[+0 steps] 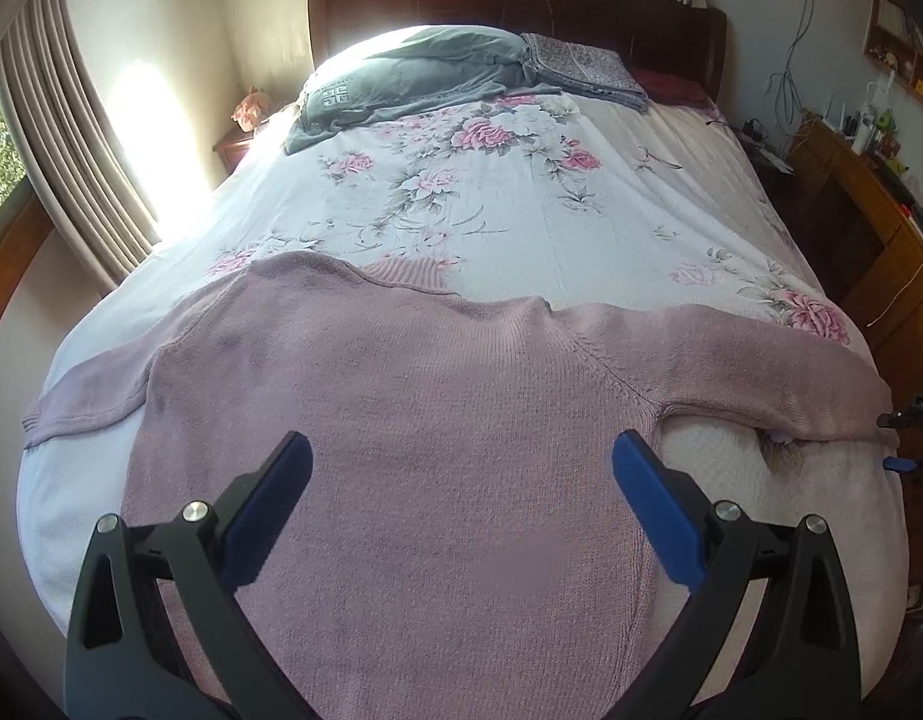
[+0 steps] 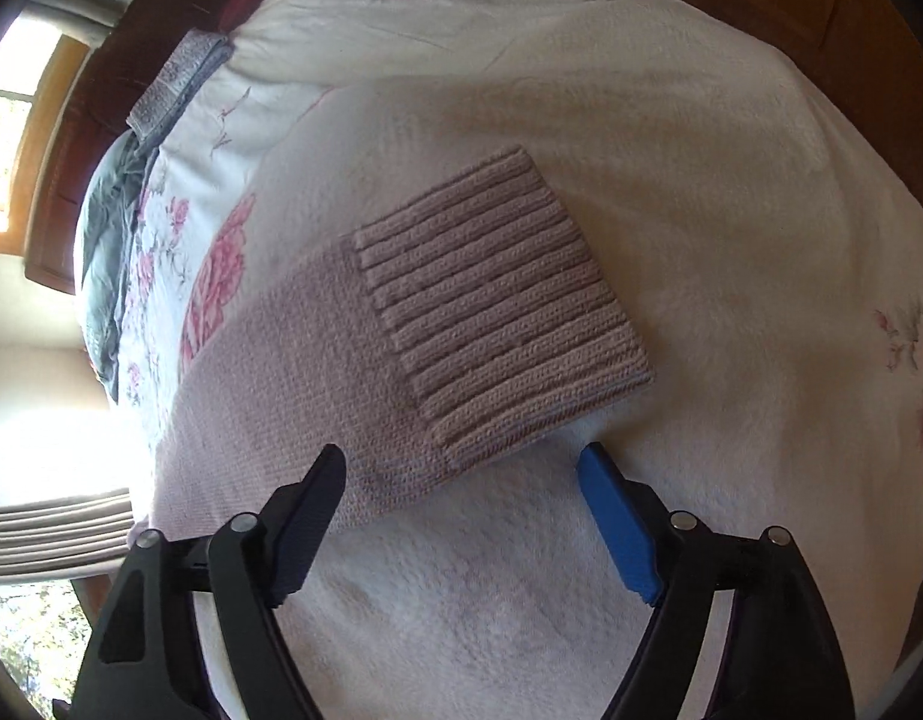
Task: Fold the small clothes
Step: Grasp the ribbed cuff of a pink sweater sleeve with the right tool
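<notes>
A pale pink knitted sweater (image 1: pixel 413 420) lies flat on the bed (image 1: pixel 521 204), with both sleeves spread out to the sides and the collar toward the headboard. No fold is made yet, as far as I can judge.

The left gripper (image 1: pixel 461 462) hovers above the body of the sweater, its jaws wide apart and holding nothing. The right gripper (image 2: pixel 461 480) is at the end of the right sleeve (image 2: pixel 269 360), just before the ribbed cuff (image 2: pixel 503 306). Its jaws are also wide apart and empty; one finger is over the sleeve fabric and the other over the white fleece blanket (image 2: pixel 701 180) beside the cuff corner.

The main risk is at the right side. The cuff lies directly on the soft blanket, so jaws that close too low can pinch the blanket together with the knit, and then the blanket lifts with the sleeve. If only the corner of the cuff is taken, the thick rib can slip out while it is carried across. The sleeve end is also near the bed edge, so a pull outward can drag it over. Loose knit stretches easily, which can make the fold crooked.
</notes>
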